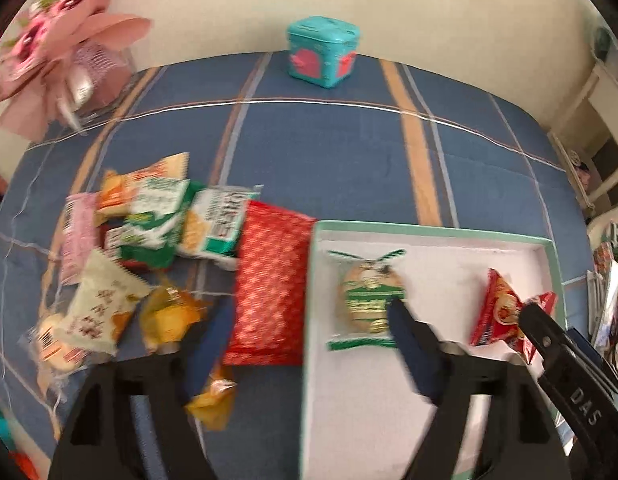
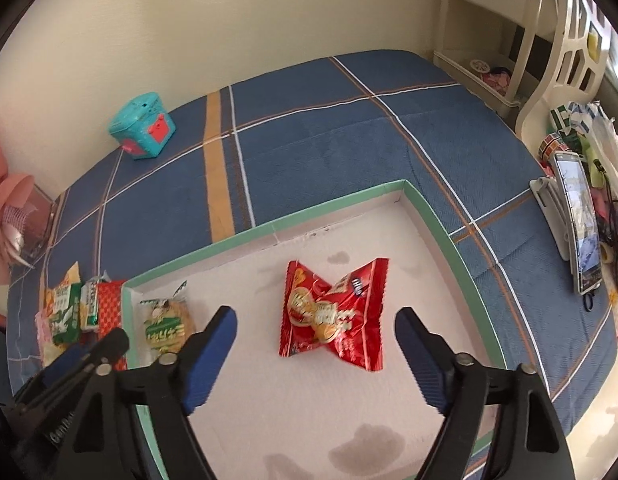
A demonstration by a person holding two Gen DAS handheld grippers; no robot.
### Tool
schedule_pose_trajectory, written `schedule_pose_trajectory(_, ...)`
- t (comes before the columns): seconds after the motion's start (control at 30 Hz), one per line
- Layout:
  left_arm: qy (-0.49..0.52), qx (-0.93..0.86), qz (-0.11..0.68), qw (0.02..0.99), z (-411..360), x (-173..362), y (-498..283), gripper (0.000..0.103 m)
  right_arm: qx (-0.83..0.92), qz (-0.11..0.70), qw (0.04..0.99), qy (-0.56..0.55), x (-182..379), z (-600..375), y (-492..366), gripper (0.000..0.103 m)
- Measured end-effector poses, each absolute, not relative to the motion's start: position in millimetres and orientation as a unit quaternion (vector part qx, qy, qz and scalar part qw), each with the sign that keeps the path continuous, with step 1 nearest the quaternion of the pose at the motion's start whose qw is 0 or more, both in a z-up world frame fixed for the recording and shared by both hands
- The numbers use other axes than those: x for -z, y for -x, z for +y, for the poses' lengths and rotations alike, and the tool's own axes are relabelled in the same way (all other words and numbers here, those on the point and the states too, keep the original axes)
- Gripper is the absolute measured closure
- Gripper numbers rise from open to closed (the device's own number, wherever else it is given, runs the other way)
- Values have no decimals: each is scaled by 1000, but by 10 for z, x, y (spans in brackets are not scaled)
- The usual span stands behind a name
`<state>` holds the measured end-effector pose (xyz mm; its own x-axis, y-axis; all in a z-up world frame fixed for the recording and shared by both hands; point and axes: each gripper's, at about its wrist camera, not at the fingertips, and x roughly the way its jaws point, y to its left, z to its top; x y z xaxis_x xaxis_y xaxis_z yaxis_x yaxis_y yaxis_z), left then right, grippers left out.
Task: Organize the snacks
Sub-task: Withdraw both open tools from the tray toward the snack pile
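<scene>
Tray (image 2: 437, 216): a shallow white box with a green rim, laid on the blue plaid table (image 2: 309, 128).
Red packet (image 2: 335, 312): seen lying flat in the tray, between the spread fingers of the right gripper (image 2: 315, 330), untouched.
Green packet (image 1: 367, 300): set in the tray's left part.
Left gripper (image 1: 305, 324): fingers held wide, nothing gripped.
Pile (image 1: 157, 224): loose snacks heaped left of the tray.

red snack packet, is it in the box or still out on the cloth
In the box. The red snack packet lies flat on the white floor of the green-rimmed box, apart from the green cracker packet also inside.
</scene>
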<state>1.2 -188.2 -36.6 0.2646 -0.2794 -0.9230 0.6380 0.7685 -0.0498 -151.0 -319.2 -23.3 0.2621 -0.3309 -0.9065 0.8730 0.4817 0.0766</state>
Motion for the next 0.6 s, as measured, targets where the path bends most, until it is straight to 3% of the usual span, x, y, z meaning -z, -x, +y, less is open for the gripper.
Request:
schedule_pose_trajectory(0.13, -174, 265, 513, 797, -1677, 297, -75, 10, 401, 452, 738, -301, 250, -3082, 1513, 0)
schedule_pose_trajectory(0.6, -178, 218, 473, 835, -1121, 134, -109, 1, 352, 432, 779, -288, 143, -2644, 1423, 0)
